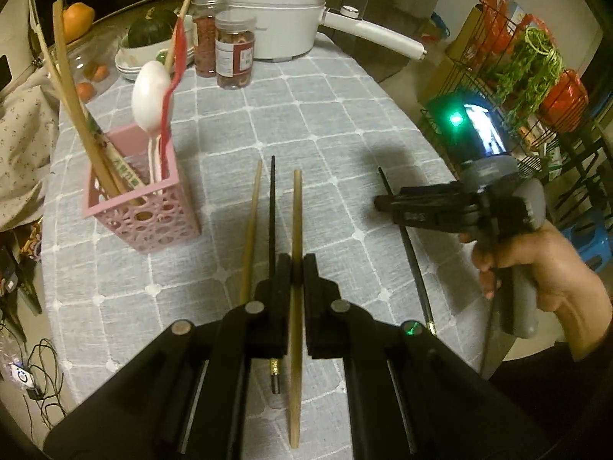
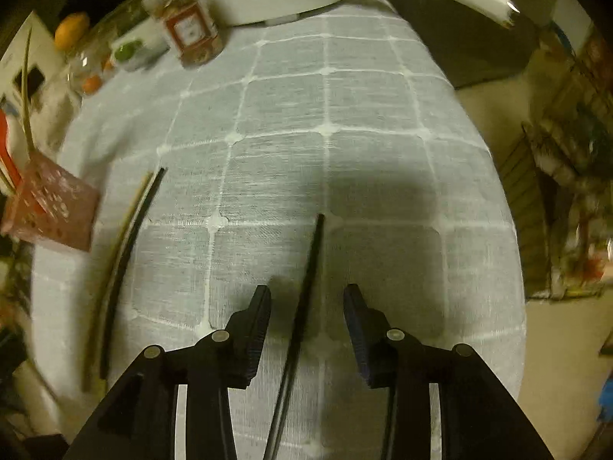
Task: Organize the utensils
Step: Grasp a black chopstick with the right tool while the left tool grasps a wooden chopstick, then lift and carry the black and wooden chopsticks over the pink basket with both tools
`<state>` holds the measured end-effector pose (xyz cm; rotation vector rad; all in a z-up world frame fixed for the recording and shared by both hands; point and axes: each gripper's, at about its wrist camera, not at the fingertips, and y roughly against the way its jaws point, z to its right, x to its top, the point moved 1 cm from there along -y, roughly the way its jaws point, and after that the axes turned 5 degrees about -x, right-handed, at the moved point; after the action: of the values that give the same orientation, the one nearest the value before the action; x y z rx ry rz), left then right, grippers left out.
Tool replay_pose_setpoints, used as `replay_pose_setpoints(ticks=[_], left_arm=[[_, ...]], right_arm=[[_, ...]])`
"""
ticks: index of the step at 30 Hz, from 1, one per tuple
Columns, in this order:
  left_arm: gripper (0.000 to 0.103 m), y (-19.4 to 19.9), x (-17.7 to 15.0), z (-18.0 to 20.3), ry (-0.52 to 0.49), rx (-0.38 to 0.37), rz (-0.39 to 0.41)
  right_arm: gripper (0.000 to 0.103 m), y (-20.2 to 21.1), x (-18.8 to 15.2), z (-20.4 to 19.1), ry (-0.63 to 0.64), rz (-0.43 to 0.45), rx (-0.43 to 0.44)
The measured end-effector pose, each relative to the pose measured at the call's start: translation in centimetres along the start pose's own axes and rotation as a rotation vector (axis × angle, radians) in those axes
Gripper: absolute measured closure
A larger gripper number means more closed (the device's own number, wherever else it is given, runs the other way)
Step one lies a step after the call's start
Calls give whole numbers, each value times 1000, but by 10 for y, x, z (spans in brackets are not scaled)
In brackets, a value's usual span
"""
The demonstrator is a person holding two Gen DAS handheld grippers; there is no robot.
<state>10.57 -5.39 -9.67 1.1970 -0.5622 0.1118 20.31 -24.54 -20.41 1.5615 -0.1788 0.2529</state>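
My left gripper (image 1: 295, 264) is shut on a wooden chopstick (image 1: 296, 207) that runs forward between its fingers. A second wooden chopstick (image 1: 251, 230) and a black chopstick (image 1: 272, 207) lie on the cloth just left of it. A pink perforated holder (image 1: 147, 207) at the left holds chopsticks, a white spoon (image 1: 151, 96) and a red utensil (image 1: 174, 76). My right gripper (image 2: 307, 303) is open, its fingers on either side of another black chopstick (image 2: 308, 287) lying on the cloth. That gripper shows in the left wrist view (image 1: 387, 203), above the same chopstick (image 1: 412, 257).
A grey checked tablecloth (image 1: 325, 134) covers the table. At the back stand a white electric pot (image 1: 276, 7) with a long handle, two jars (image 1: 234, 51), stacked bowls and fruit. A wire rack (image 1: 536, 76) with greens and bags stands off the table's right edge.
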Motion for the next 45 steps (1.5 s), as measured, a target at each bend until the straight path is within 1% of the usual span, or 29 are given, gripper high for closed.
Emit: replay_pose_setpoints(ticks=[2,3,5,6,7,9,10,12,15,20,25,32,35,37,40,43,45], left_arm=[[96,2,-2,-2,4,-5,6],[96,3,-3,-4,9,-8,8],[96,7,-4,-7,22,-11,16],[96,9,-5,-9,30,-12,21],[96,11,-6,-11,37,-13,26],[96,17,-7,-14,50,-15,42],[96,22,-8,-15,54,-14,53],[96,31,-10,-18,60,-15,78],[96,50,-13,-20,53,-16,124],[96,83,-17,-19,22,14,221],[97,107,-17,-22,25,25,300],[97,139,-13,-26,36,32,419],[97,153,-9,-29,51,33,476],[97,162,-6,-33,65,36,518],[97,178,-2,-40,94,38,601],[97,191,1,-45,117,50,690],[97,194,2,-48,130,63,725]], right_arm=[[72,0,1,-10,30,8,-60],[78,1,1,-17,52,15,-77],[81,2,1,-22,62,23,-110],[96,3,1,-23,67,28,-105],[96,3,1,-25,61,25,-65],[97,5,0,-27,56,32,-54],[98,7,-1,-27,48,37,-17],[98,16,-3,-28,43,53,24],[98,45,-5,-34,67,133,65],[98,98,-17,-42,85,282,136],[98,135,-30,-56,92,400,149],[98,174,-37,-77,129,549,170],[98,190,-35,-87,145,616,175],[98,199,-34,-94,152,643,183],[98,212,-29,-102,154,685,201],[98,221,-26,-108,147,709,229],[98,224,-24,-111,142,717,239]])
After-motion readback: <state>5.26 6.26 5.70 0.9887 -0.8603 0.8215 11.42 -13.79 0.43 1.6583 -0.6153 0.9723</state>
